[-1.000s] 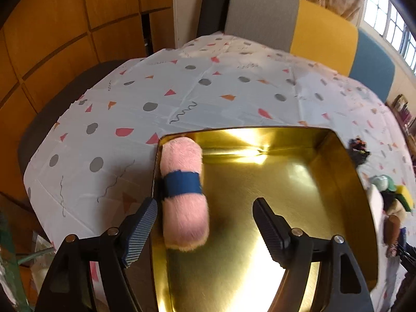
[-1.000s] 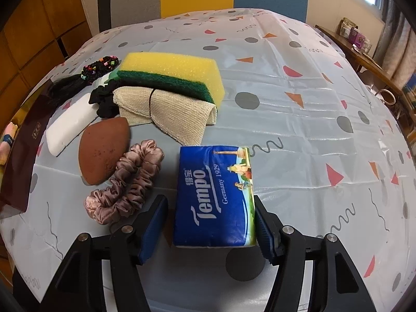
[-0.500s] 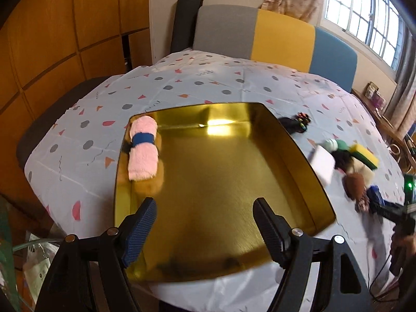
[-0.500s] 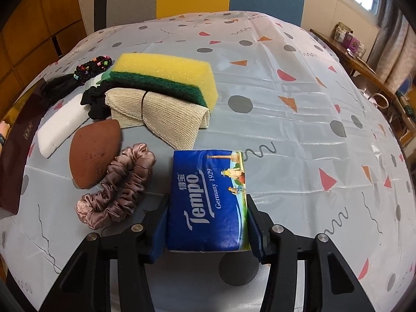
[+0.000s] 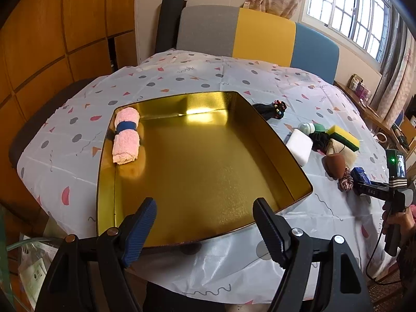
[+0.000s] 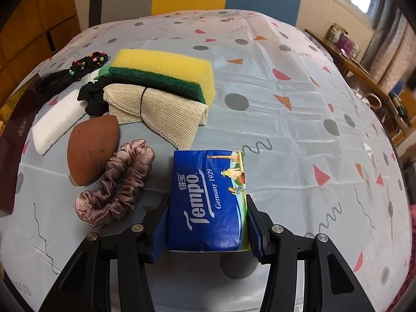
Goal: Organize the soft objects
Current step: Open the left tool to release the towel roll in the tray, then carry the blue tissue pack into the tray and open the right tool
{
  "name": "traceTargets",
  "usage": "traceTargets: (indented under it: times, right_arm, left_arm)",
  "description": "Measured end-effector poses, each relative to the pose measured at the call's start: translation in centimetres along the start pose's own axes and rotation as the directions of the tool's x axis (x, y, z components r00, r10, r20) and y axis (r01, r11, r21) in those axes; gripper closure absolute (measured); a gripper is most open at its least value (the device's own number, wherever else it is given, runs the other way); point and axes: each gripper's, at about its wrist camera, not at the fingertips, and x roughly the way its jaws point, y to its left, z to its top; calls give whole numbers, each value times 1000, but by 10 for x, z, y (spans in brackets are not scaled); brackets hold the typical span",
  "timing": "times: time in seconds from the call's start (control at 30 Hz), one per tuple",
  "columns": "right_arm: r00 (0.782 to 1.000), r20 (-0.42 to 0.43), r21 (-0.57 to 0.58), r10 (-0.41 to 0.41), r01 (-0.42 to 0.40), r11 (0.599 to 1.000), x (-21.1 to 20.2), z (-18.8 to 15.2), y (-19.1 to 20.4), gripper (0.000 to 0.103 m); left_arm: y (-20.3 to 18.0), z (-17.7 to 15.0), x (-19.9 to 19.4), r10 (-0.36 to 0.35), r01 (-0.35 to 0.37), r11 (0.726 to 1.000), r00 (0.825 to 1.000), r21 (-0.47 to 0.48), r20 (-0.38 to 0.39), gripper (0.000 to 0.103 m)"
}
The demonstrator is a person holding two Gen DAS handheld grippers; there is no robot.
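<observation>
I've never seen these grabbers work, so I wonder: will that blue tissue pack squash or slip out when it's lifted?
The tissue pack probably gives a little: the right gripper has just closed on its sides, and the wrapper shows slight creases. Its glossy film looks slippery, though the ribbed pads should help. It is likely light for its size, so it should lift without sagging.

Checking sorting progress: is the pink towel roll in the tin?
In. The pink rolled towel lies inside the gold tin, against its left wall.

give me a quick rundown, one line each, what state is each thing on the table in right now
Gold tin: open, lidless, nearly empty.
Pink towel: rolled, banded, inside the tin.
Tissue pack: sealed, clamped by the right tool.
Left tool: open, holding nothing.
Beige cloth: folded, tied.
Pink scrunchie: lying loose.
</observation>
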Motion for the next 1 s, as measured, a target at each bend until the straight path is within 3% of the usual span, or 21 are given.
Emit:
traceTargets:
  times: [0.27, 0.6, 0.77, 1.0]
  right_arm:
    - [1000, 9, 58, -3, 2, 998, -21, -4, -3, 51]
    - [998, 60, 33, 27, -29, 999, -52, -2, 17, 51]
    - [989, 99, -3, 111, -111, 994, -72, 1, 42, 51]
    - [951, 106, -179, 289, -268, 947, -101, 16, 134, 51]
  left_arm:
    - [8, -2, -5, 0, 0, 1000, 1000, -15, 23, 25]
    - [13, -7, -5, -12, 13, 1000, 1000, -28, 17, 25]
    - [18, -7, -7, -6, 7, 1000, 1000, -30, 24, 25]
    - [28, -8, -4, 1, 0, 998, 1000, -59, 10, 25]
